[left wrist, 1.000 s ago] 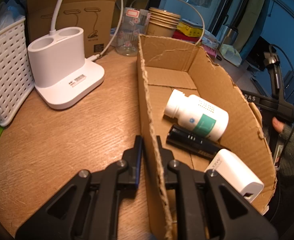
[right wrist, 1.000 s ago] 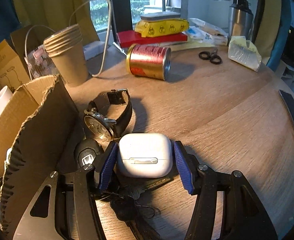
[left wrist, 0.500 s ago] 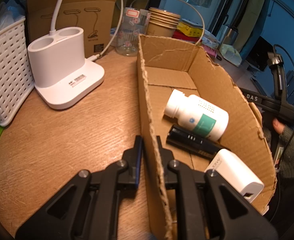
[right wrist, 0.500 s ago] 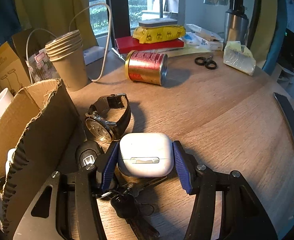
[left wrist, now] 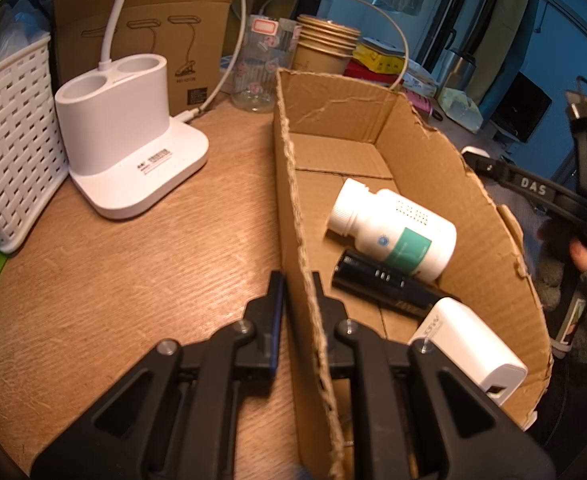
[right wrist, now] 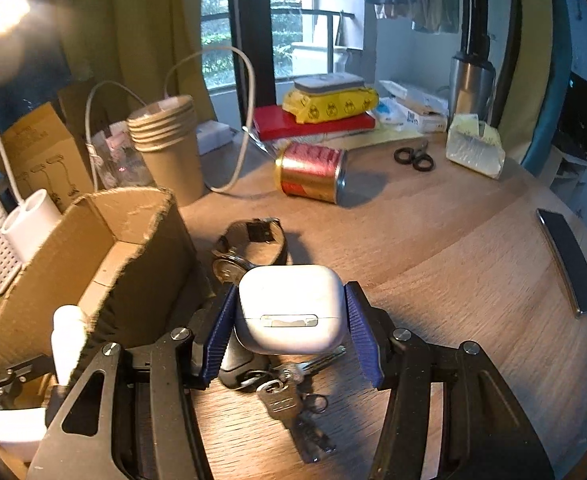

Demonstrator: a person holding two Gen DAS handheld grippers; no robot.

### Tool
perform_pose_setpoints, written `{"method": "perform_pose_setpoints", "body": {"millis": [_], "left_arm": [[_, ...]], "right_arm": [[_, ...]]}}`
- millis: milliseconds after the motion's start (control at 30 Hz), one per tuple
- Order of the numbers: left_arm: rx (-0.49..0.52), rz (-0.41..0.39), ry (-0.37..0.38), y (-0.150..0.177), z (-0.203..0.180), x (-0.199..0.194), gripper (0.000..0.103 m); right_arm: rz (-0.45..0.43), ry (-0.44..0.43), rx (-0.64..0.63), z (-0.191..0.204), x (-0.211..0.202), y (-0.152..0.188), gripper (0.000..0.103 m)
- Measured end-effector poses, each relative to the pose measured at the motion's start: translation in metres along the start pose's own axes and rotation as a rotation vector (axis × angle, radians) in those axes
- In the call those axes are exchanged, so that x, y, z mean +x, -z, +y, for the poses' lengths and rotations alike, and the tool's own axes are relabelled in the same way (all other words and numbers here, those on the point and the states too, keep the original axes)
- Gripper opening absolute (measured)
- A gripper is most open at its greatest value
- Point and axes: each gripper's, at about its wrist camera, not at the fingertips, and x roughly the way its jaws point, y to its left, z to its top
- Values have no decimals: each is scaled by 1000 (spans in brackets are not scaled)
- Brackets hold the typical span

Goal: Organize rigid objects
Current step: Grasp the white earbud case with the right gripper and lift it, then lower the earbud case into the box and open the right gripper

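**Earbud case up, box next door**

The right gripper [right wrist: 291, 334] has its blue pads clamped on both sides of the white earbud case [right wrist: 289, 312], which sits above the car key and key bunch [right wrist: 281, 384] with the wristwatch [right wrist: 249, 248] just behind. The left gripper [left wrist: 296, 300] is pinched tight on the near wall of the cardboard box [left wrist: 433, 168], steadying it. Inside lie a white pill bottle [left wrist: 391, 230], a black cylinder [left wrist: 385, 284] and a white charger [left wrist: 465, 344].

My call: lift high enough to clear that ragged rim, swing across to the box, lower into the bare floor at the far end, and release only once low. Smooth shell, so keep the squeeze even.
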Motion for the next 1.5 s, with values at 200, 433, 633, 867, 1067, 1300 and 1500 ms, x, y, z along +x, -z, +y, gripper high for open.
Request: {"method": "perform_pose_setpoints", "body": {"millis": [200,433,633,867,1067,1300,1500], "left_arm": [[0,0,0,0,0,0,12],[0,0,0,0,0,0,12],[0,0,0,0,0,0,12],[0,0,0,0,0,0,12],[0,0,0,0,0,0,12],[0,0,0,0,0,0,12],[0,0,0,0,0,0,12]], "right_arm": [[-34,-32,-30,18,-17,-5,57],[-63,-75,-70,42,-33,-8,57],[-85,-104,-109,62,-45,-10,57],[-110,-154,-154,86,-58,-11,57],[-97,-193,-183,100,-53,-8,57],[-62,-218,-199,108,-39,-4,57],[-19,-216,-207,112,-23,0,57]]}}
